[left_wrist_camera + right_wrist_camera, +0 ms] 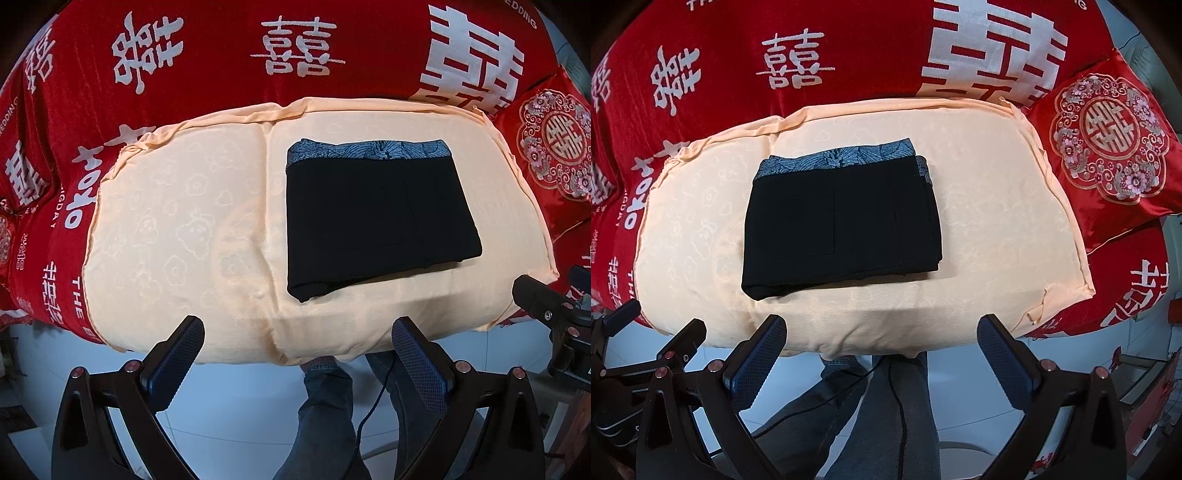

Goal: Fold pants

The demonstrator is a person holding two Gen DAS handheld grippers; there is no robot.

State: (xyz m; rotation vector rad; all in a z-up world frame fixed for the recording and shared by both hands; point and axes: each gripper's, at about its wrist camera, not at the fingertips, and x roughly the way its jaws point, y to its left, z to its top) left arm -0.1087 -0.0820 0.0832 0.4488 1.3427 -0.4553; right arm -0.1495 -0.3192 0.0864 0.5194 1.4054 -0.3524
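Both grippers held back off the near edge of the peach cushion point(177, 229), over the floor; neither touches cloth.

Left gripper point(297, 332): jaws spread wide, nothing between them. Right gripper point(881, 330): likewise spread, empty.

Black pants point(842, 225) lie on the cushion as a compact folded packet, blue patterned waistband point(838, 155) on the far side, long axis running left-right. Judged: folding looks essentially finished; at most a tidy-up remains.

Key relation: the packet lies ahead and to the right of the left gripper, but nearly straight ahead of the right gripper, so the right looks nearer.

Right view alone shows the stacked layers at the packet's right edge; left view shows the bare left half of the cushion. Beyond the cushion: red bedspread point(221, 48), embroidered red pillow point(1108, 140).
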